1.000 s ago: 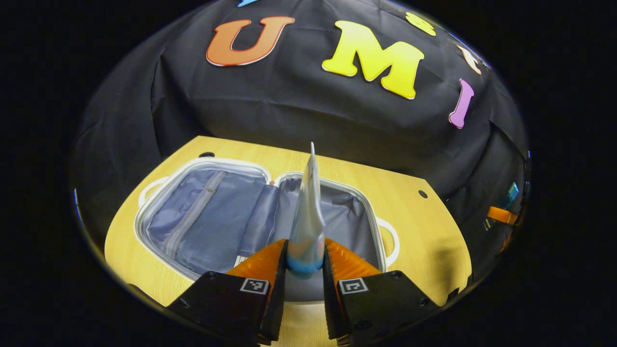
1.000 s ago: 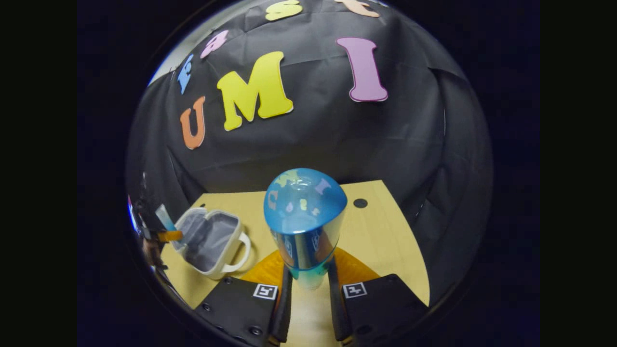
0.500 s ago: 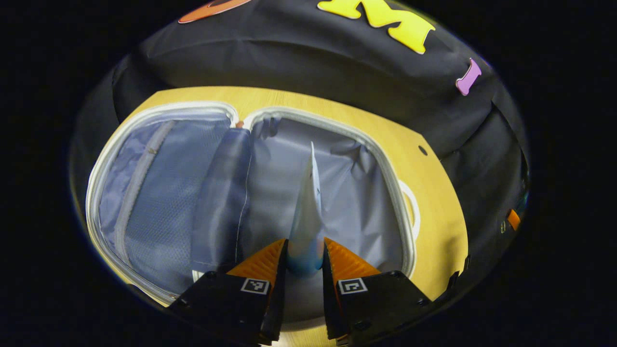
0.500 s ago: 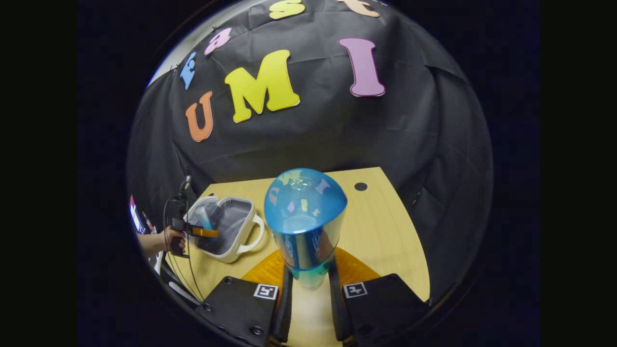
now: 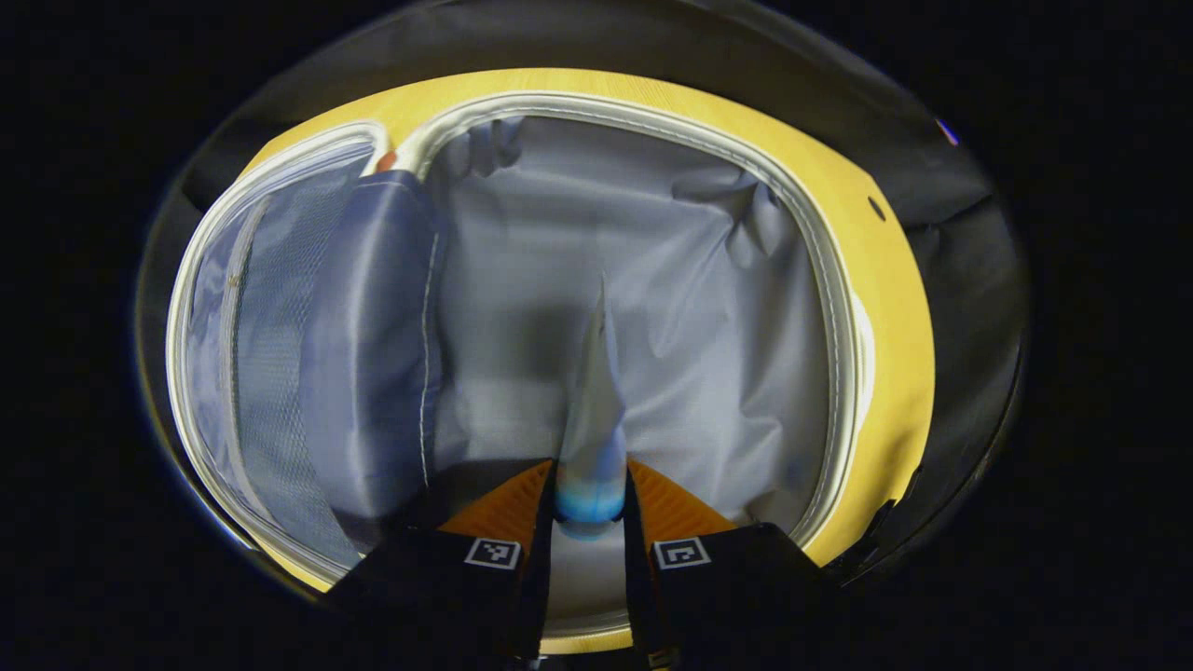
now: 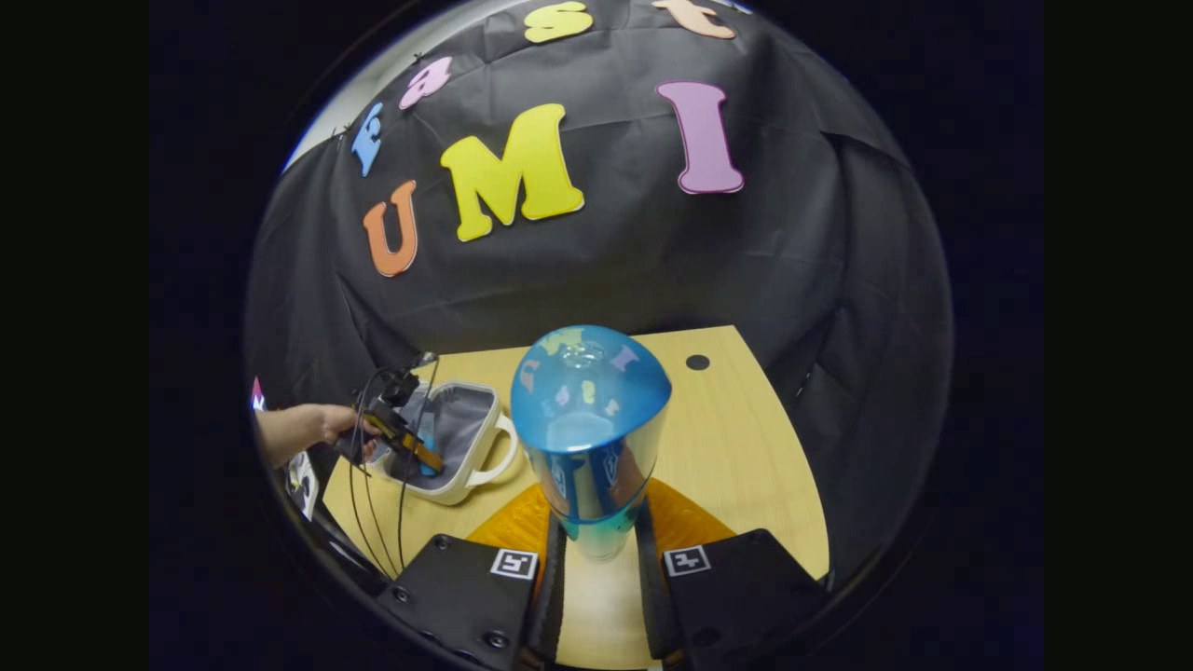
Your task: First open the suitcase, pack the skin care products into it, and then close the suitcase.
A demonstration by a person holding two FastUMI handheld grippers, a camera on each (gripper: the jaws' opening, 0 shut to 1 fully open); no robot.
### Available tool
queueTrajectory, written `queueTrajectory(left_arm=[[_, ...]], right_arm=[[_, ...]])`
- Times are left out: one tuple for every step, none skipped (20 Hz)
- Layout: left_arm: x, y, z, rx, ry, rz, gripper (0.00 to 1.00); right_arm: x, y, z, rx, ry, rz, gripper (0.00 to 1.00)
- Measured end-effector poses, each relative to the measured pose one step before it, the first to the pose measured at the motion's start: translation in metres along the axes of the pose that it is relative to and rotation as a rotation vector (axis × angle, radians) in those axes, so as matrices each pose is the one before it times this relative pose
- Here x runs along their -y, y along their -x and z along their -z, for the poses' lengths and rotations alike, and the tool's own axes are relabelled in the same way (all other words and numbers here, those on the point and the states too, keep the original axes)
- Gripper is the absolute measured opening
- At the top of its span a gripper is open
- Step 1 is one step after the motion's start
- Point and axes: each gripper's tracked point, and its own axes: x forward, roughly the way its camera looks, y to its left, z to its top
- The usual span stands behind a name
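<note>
Over the open white suitcase with grey lining, the left claw squeezes a thin white-and-blue tube. The right claw grips a shiny blue bottle above the wooden worktop; its bottom end is hidden.

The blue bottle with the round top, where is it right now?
The blue bottle is in the right gripper, both jaws pressing its lower end, above the wooden table. The open suitcase sits to its left in the right gripper view.
</note>
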Motion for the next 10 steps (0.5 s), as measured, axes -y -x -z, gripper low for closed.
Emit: queueTrajectory(left_arm=[[0.00119,0.00064,0.00108,-0.01513,-0.017,-0.01672,0.38],[0.0001,-0.00074,0.00004,-0.00838,-0.00865,-0.01221,0.39],[-0.00026,-0.00095,0.00043,-0.00224,-0.00255,-0.00621,0.39],[0.00046,0.00004,-0.00018,-0.00171,0.00271,-0.00186,0.4],[-0.00009,0.00082,0.00104,0.00115,0.00409,0.00105,0.41],[0.00117,0.00119,0.00026,0.00151,0.00208,0.00539,0.42],[0.00102,0.00283,0.00227,0.0015,0.00226,0.00619,0.42],[-0.00194,0.00432,-0.00193,0.02074,0.00341,-0.00537,0.45],[0.00006,0.00303,-0.00097,0.03236,0.00976,0.00746,0.36],[0.00122,0.00806,-0.00125,0.03366,0.01748,0.00659,0.69]], right_arm=[[-0.00216,0.00142,-0.00018,0.00234,0.00223,-0.00332,0.33],[-0.00099,0.00183,-0.00036,0.00419,0.00503,-0.00214,0.29],[-0.00036,0.00016,0.00044,0.00374,0.0062,0.00047,0.32],[-0.0001,0.00107,0.00004,0.00277,0.00695,-0.00041,0.33],[-0.00058,0.00054,0.00108,-0.00013,0.0068,0.00077,0.33],[-0.00101,0.00044,0.00074,-0.00072,0.00953,-0.001,0.32],[-0.00185,-0.00091,0.00052,-0.00171,0.01703,-0.00091,0.32],[-0.00499,-0.00151,-0.00072,-0.00218,0.0189,-0.00979,0.33],[-0.00963,-0.00346,-0.00107,-0.00386,0.01521,-0.02318,0.32],[-0.01155,-0.00423,-0.00237,-0.00399,0.00967,-0.02827,0.32]])
